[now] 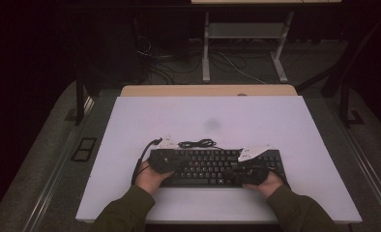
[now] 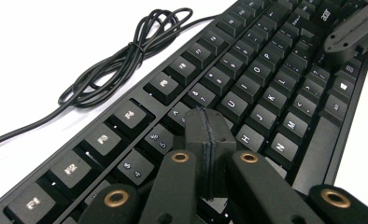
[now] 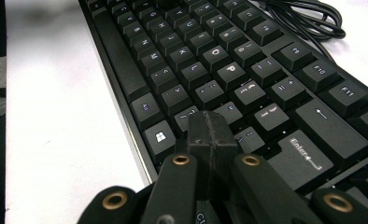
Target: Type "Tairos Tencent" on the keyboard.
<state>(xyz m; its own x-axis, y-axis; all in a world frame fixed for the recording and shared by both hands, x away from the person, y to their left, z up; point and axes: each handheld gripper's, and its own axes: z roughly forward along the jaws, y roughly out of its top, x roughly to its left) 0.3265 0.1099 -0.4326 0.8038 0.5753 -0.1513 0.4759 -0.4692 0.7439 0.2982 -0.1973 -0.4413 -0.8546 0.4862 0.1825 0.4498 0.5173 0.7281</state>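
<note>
Directly beneath both closed fingers (image 2: 209,140) lies the keyboard (image 1: 212,166).

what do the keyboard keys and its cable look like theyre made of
The keyboard keys look like matte black plastic: dull sheen, crisp moulded edges, pale printed legends. Its cable looks like smooth rubber or vinyl sheathing, slightly glossy, coiled in soft loops on the white table.
</note>
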